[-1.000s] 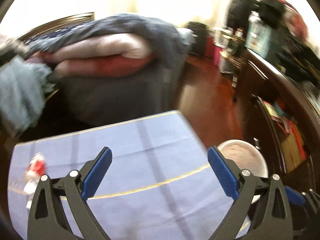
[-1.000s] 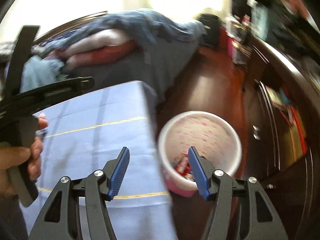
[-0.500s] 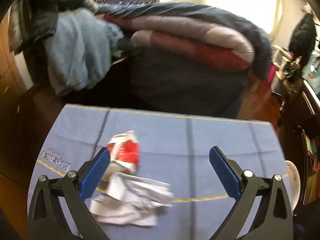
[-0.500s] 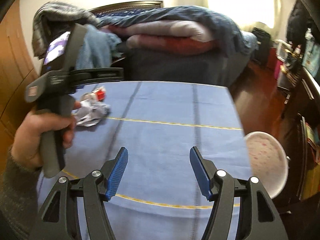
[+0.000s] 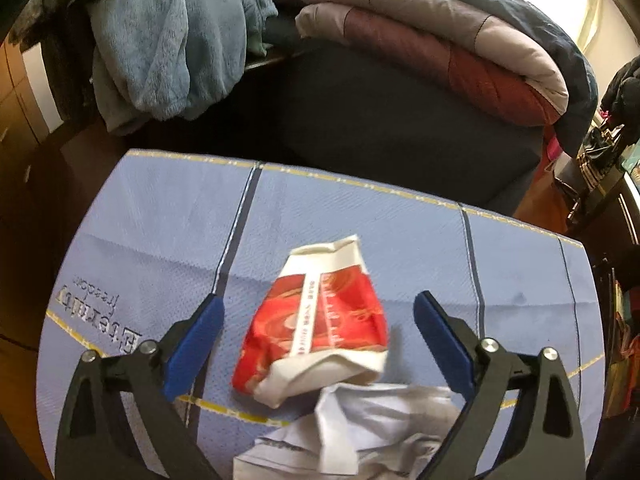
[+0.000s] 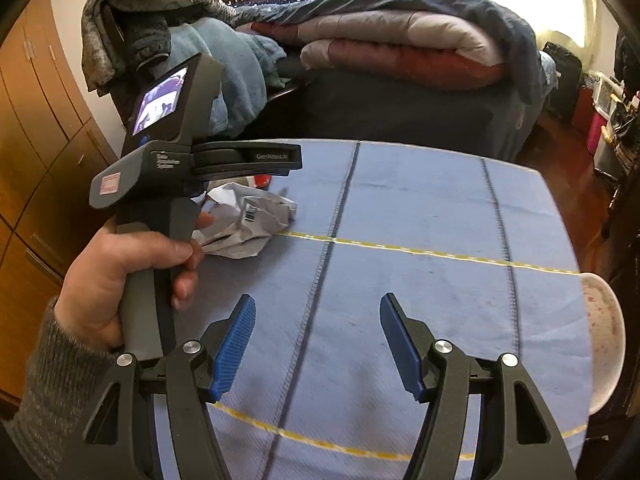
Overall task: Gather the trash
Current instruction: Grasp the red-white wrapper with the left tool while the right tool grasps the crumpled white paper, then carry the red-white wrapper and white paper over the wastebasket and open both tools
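A crumpled red and white wrapper (image 5: 320,320) lies on the blue cloth-covered table (image 5: 152,216). Crumpled white paper (image 5: 360,432) lies just below it, touching it. My left gripper (image 5: 318,316) is open, its blue fingers on either side of the wrapper and just above it. In the right wrist view the white paper (image 6: 248,228) lies at the table's left side under the hand-held left gripper; only a sliver of the red wrapper (image 6: 262,179) shows behind it. My right gripper (image 6: 318,320) is open and empty over the table's near middle. A pink-speckled white bin (image 6: 604,328) stands off the table's right edge.
A bed with folded quilts (image 6: 400,44) and a blue fleece (image 5: 160,40) stands behind the table. Wooden cupboards (image 6: 36,152) are at the left. Wood floor and cluttered shelves (image 6: 612,120) are at the right.
Both grippers have swung left from the bin to the table. My left gripper has closed in on the red wrapper, which now sits between its open fingers.
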Demonstrator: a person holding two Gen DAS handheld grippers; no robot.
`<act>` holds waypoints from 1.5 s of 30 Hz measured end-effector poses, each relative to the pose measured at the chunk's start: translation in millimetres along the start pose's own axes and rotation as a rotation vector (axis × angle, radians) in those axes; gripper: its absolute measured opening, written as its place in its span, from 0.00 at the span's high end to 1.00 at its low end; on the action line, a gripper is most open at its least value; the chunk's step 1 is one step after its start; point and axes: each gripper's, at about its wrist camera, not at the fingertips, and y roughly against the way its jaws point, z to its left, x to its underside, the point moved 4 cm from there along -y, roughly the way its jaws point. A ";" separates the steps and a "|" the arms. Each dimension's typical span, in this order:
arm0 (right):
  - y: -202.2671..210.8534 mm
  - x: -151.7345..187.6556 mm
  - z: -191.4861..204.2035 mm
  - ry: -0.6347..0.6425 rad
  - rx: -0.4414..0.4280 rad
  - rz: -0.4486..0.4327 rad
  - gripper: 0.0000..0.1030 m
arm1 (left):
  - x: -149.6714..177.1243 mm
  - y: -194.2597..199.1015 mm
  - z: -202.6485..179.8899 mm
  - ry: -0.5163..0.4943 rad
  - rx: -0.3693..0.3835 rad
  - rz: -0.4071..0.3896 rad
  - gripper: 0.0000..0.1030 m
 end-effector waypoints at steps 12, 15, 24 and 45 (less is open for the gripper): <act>-45.0 -21.0 34.3 0.023 -0.015 0.007 0.37 | -0.7 27.4 51.6 0.034 0.018 -0.068 0.42; -59.3 -28.2 40.8 0.024 -0.023 0.007 0.35 | -5.8 39.7 70.7 0.051 0.004 -0.092 0.42; -90.9 -48.1 52.6 0.001 -0.021 -0.022 0.20 | -10.4 53.9 98.8 0.062 -0.020 -0.119 0.42; -31.6 -29.9 34.9 -0.001 -0.025 -0.043 0.48 | 5.1 84.9 57.3 0.005 0.009 -0.153 0.42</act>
